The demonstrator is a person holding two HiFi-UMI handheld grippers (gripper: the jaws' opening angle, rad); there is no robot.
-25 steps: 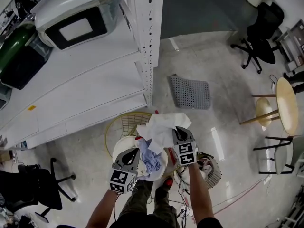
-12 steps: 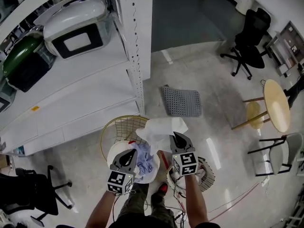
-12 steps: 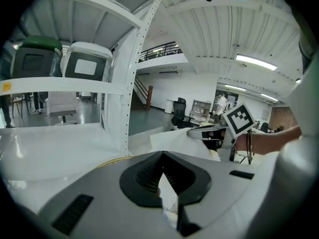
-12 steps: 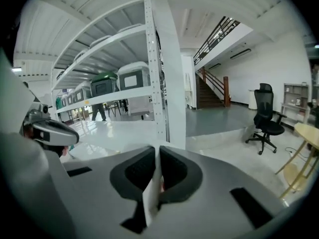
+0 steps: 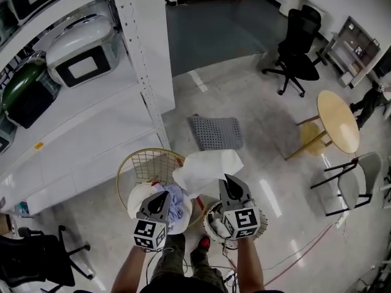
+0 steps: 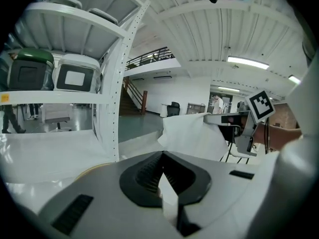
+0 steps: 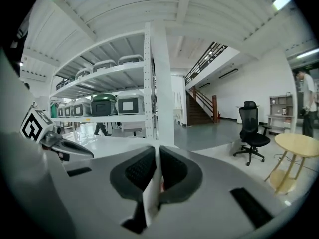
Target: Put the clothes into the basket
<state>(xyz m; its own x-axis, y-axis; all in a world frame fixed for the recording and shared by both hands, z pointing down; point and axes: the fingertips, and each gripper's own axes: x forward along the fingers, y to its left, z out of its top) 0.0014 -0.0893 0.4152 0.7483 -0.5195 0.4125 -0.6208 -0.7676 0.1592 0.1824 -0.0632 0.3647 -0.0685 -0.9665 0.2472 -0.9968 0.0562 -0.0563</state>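
My right gripper [image 5: 227, 179] is shut on a large white garment [image 5: 204, 168] that hangs above the rim of the yellow wire basket [image 5: 131, 163]. In the right gripper view a strip of white cloth [image 7: 151, 199] is pinched between the jaws of the right gripper [image 7: 157, 151]. My left gripper [image 5: 164, 195] is shut on a pale blue and white piece of clothing [image 5: 177, 205] over a white bundle in the basket. In the left gripper view, the left gripper [image 6: 162, 156] pinches white fabric [image 6: 168, 197], with the white garment [image 6: 192, 136] ahead.
A white shelf rack [image 5: 143, 72] with boxy appliances stands beside the basket on the left. A grey mat [image 5: 215, 132] lies on the floor beyond. A second round basket [image 5: 259, 221] sits under my right hand. A round wooden table [image 5: 338, 121] and office chairs [image 5: 298, 40] stand at the right.
Both grippers have risen, the right one more, lifting the white garment higher over the basket. The left gripper still holds its cloth.
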